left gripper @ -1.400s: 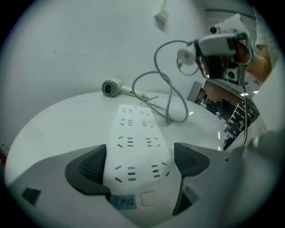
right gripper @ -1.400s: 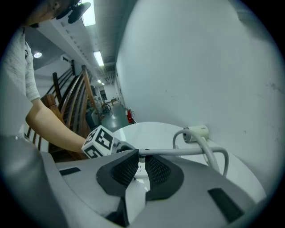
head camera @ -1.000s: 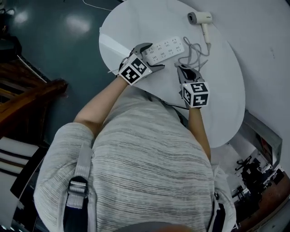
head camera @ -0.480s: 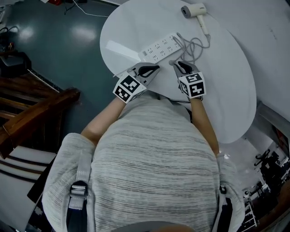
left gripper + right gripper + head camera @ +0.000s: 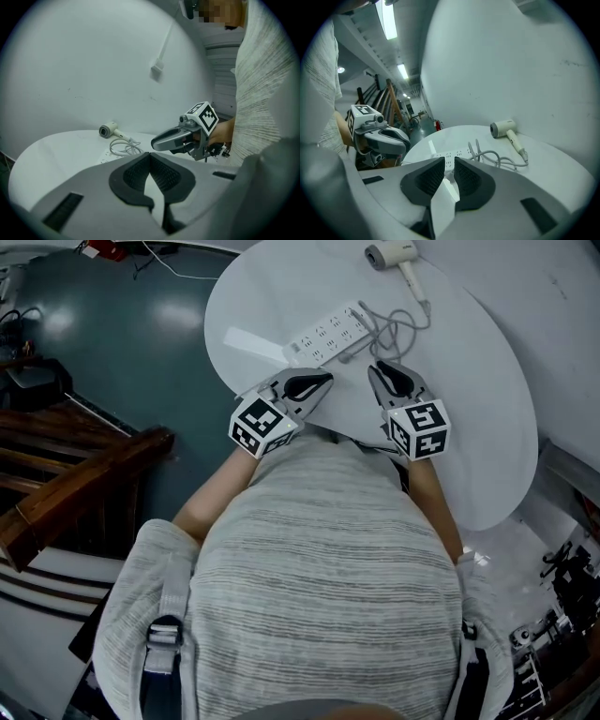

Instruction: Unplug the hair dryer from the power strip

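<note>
Left tongs have drawn back from power strip, closed empty; right tongs barely parted.

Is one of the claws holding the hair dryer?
No, the hair dryer lies alone on the table, far from the left claw and the right claw.

Left gripper closed; right gripper jaws seemingly slightly apart.
</note>
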A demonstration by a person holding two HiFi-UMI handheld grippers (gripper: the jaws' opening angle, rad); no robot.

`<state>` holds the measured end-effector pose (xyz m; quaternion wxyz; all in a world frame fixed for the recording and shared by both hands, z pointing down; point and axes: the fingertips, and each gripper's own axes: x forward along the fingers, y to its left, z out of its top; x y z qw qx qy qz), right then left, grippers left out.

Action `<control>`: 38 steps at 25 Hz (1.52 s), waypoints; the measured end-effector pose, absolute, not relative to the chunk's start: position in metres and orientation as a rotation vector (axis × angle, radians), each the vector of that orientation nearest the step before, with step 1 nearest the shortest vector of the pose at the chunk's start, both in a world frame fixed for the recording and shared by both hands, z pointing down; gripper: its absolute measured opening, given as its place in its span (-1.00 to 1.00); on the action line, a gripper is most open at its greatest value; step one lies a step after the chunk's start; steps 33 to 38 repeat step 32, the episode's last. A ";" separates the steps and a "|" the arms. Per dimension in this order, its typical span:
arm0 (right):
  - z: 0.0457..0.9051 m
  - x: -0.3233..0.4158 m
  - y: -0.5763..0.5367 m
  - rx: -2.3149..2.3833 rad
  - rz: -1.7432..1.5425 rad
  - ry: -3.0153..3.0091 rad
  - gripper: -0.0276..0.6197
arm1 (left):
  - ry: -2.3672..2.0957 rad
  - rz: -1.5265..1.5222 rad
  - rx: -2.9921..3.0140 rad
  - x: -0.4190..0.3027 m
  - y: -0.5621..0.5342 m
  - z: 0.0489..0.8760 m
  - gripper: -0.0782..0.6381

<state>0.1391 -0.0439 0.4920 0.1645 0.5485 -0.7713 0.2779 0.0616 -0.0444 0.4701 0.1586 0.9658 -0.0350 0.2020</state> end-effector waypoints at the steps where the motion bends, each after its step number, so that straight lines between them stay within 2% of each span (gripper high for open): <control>1: 0.487 0.136 -0.041 1.560 0.778 -2.217 -0.68 | -0.094 0.571 2.766 0.062 -0.042 0.468 -0.76; 3: 0.479 0.127 -0.035 1.542 0.744 -2.257 -0.69 | -0.083 0.560 2.768 0.063 -0.037 0.465 -0.76; 7: 0.470 0.118 -0.026 1.535 0.675 -2.311 -0.83 | -0.071 0.541 2.767 0.066 -0.028 0.462 -0.76; 38: 0.477 0.137 -0.004 1.511 0.711 -2.330 -0.84 | -0.100 0.571 2.760 0.086 -0.003 0.469 -0.76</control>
